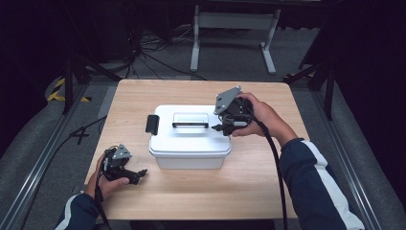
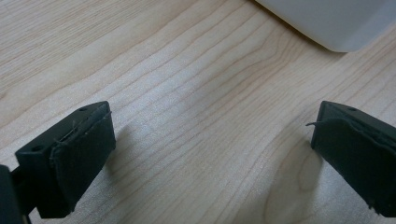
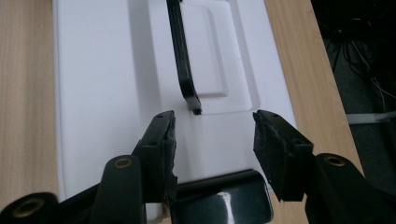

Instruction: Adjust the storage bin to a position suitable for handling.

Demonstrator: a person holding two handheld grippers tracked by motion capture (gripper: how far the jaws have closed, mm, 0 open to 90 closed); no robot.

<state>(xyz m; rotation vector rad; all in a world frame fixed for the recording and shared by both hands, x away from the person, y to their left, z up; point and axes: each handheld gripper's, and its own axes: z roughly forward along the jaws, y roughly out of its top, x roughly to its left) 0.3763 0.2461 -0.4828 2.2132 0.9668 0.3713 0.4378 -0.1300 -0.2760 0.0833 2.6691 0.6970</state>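
Probably light, stiff, slick plastic: white box [image 1: 190, 143] sat mid worktop [image 1: 268, 191]. Best hold looked like black lid handle [image 1: 190, 125]. Right hand-held gripper [image 1: 221, 128], at box's 3 o'clock, jaws apart; left hand-held gripper [image 1: 139, 174], at 8, apart too.

A pale wooden surface [image 1: 249, 191] carries a white lidded box [image 1: 189, 143] resting near its middle.

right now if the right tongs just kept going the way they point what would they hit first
Probably the black latch at the near end of the white box, lying just below and between the open right tongs. If they clear it, the lid's black handle comes next. Depth is hard to judge.
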